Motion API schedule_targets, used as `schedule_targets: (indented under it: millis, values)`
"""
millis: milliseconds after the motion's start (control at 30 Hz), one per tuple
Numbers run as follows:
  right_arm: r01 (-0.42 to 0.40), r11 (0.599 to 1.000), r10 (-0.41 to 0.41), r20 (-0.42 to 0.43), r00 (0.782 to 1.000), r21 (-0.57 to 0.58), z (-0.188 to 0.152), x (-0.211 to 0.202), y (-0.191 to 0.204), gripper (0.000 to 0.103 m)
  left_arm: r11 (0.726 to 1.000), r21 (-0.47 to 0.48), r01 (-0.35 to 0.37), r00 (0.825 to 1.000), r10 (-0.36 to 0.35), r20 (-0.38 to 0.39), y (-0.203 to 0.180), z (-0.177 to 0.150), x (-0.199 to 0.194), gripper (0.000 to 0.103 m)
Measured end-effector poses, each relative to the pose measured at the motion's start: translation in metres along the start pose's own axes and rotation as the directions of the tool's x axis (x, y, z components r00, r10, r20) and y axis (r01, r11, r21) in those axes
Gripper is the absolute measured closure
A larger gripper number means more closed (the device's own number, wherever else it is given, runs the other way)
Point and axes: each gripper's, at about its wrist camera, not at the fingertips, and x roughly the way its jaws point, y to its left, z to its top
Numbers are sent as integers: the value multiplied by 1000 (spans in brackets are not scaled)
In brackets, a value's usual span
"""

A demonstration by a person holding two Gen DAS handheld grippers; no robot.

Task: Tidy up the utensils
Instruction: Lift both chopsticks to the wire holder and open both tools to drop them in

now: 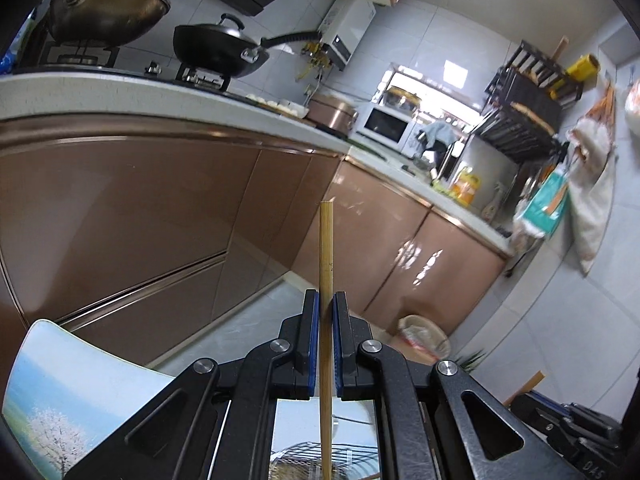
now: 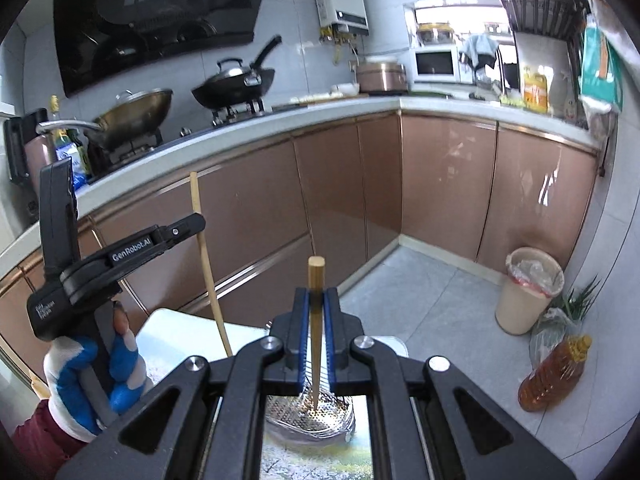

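above the metal basket (image 2: 312, 420), right gripper (image 2: 316, 300) clamping a chopstick (image 2: 315, 280)

- The floor (image 2: 432, 292) in front of the cabinets (image 2: 256, 208) is open, and a gripper could pass there.
- A bin (image 2: 528, 292) and an oil bottle (image 2: 554, 372) stand near the right wall and narrow that side.
- Below the right gripper (image 2: 316, 300) a wire basket (image 2: 312, 416) sits on the table (image 2: 172, 332).
- The left gripper (image 2: 188, 224), with its upright chopstick (image 2: 208, 264), stands well to the left of it, with room between.
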Motion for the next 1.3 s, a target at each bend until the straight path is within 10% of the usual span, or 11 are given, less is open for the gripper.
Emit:
schedule_targets:
  millis: [1300]
  values:
    - [-1,998,5,-78,997,56,-42,24,-25,95,970,149,-193,981,188,49,17,-74,29,95]
